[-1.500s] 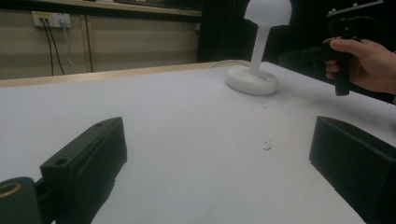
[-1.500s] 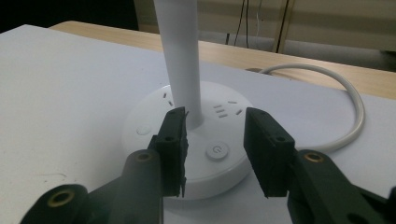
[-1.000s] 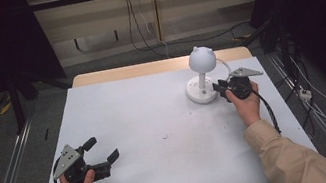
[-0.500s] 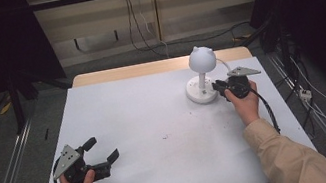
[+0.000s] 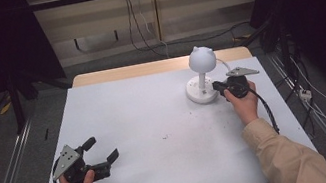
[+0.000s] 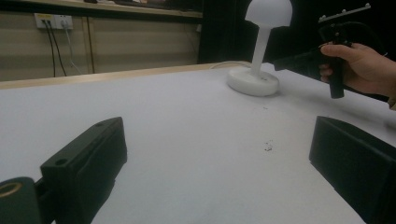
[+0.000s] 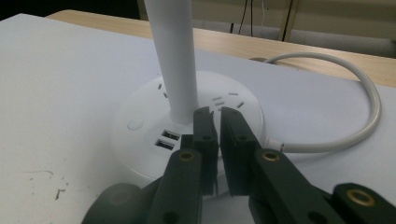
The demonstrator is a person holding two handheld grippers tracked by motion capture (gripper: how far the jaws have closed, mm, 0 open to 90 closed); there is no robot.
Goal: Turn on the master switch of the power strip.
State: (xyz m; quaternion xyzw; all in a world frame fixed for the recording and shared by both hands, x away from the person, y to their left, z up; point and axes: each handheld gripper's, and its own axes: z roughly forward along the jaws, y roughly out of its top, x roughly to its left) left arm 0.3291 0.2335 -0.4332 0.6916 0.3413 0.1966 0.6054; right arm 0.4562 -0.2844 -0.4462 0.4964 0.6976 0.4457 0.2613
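A white desk lamp (image 5: 202,74) with a round head, thin stem and round base stands on the white table (image 5: 149,139) at the back right. Its base (image 7: 187,126) has two USB ports, a round button and socket slots. My right gripper (image 5: 218,87) is shut with nothing between its jaws, its tips (image 7: 215,116) over the base just beside the stem. My left gripper (image 5: 101,150) rests open near the front left corner, far from the lamp (image 6: 259,51), with bare table between its jaws.
A white cable (image 7: 359,121) loops from the lamp base toward the wooden back edge (image 5: 156,66). Small dark specks (image 6: 268,146) lie mid-table. Dark floor, rails and cables surround the table. A wall socket (image 6: 51,21) sits behind.
The right gripper has edged slightly closer to the lamp base. The left gripper stays where it was.
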